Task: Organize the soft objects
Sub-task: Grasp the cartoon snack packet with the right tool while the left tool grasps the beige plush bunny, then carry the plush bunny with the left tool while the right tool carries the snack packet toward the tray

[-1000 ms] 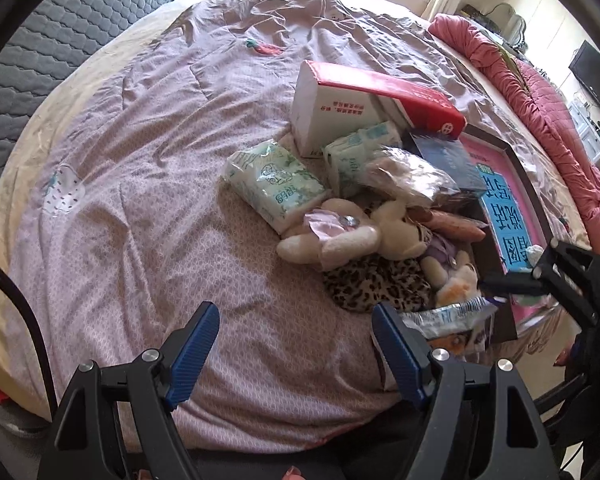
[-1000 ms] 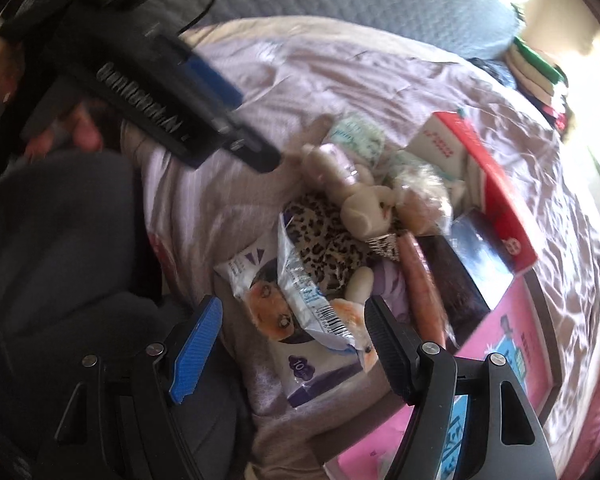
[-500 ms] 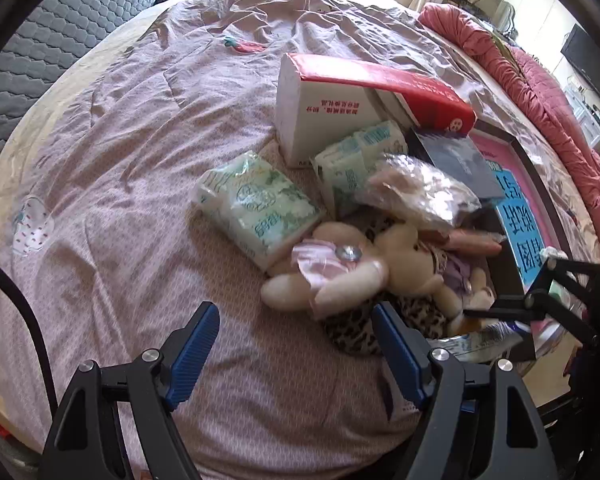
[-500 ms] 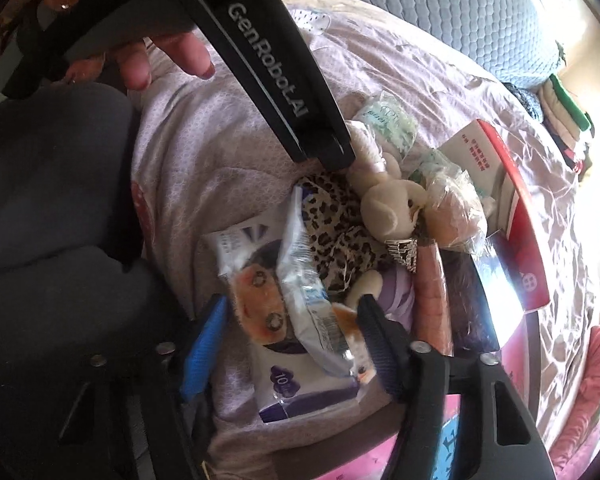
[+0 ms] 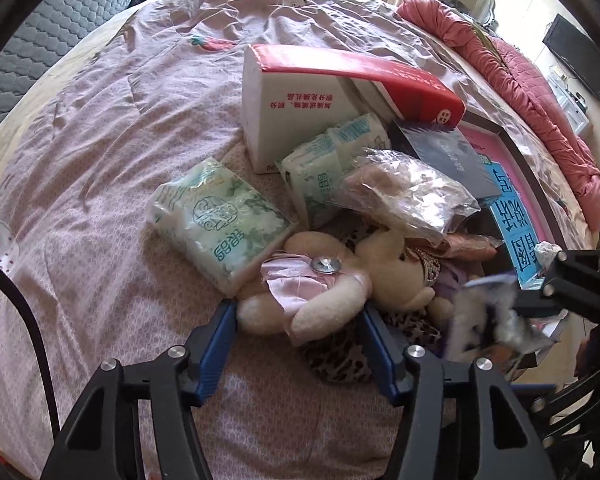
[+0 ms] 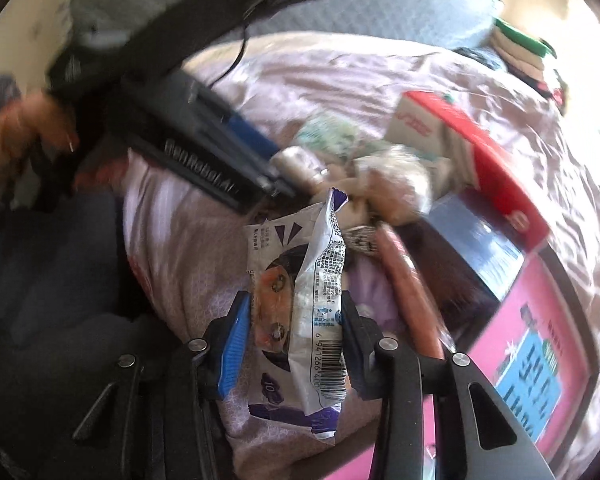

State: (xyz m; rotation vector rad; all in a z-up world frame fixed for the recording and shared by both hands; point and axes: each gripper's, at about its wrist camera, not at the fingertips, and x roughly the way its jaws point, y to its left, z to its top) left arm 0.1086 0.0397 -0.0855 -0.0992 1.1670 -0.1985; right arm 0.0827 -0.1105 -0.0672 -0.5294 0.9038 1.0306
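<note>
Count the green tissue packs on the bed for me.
2: one green tissue pack lies left of the plush bunny; another leans against the red-and-white box. More may hide under the pile.

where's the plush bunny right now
Left wrist view, low centre: the plush bunny lies between the left gripper tips, beside the tissue pack.

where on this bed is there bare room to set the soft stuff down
Free: the wide stretch of pink bedspread left of the green tissue pack, and the strip beyond the red-and-white box toward the headboard. Crowded: the right side, where the plush rabbit, clear bag and pink framed board pile together.
</note>
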